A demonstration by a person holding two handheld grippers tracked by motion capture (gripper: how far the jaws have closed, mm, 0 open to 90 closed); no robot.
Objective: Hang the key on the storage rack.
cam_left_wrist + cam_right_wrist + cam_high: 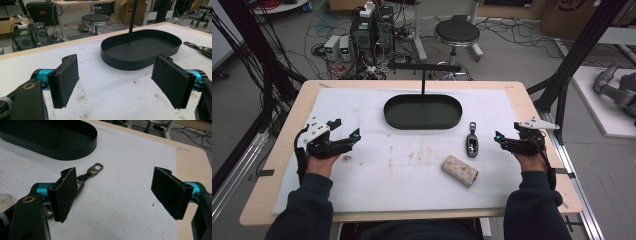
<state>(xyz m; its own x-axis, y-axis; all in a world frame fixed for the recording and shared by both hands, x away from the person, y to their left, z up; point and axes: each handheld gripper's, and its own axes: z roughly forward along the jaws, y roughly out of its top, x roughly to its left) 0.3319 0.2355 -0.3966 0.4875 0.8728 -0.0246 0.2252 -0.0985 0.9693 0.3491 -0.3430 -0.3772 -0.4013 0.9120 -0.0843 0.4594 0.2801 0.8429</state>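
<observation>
A black oval tray (422, 125) with a thin T-shaped stand rising from it sits at the back middle of the white mat. A dark key fob (472, 145) with a metal clasp lies to the right of centre, and a beige oblong pouch (459, 170) lies nearer me. My left gripper (347, 128) hovers at the mat's left, open and empty; in its own view the left gripper (120, 82) faces the tray (125, 61). My right gripper (507, 132) is open at the right, just beside the fob. In its own view the right gripper (117, 192) holds nothing, and the fob (91, 172) is partly hidden behind the left jaw.
The mat (412, 165) covers a wooden table (542, 150) with bare edges all round. A black stool (457, 32), computer boxes (372, 30) and loose cables are on the floor behind. A black frame post (582, 45) rises at the right.
</observation>
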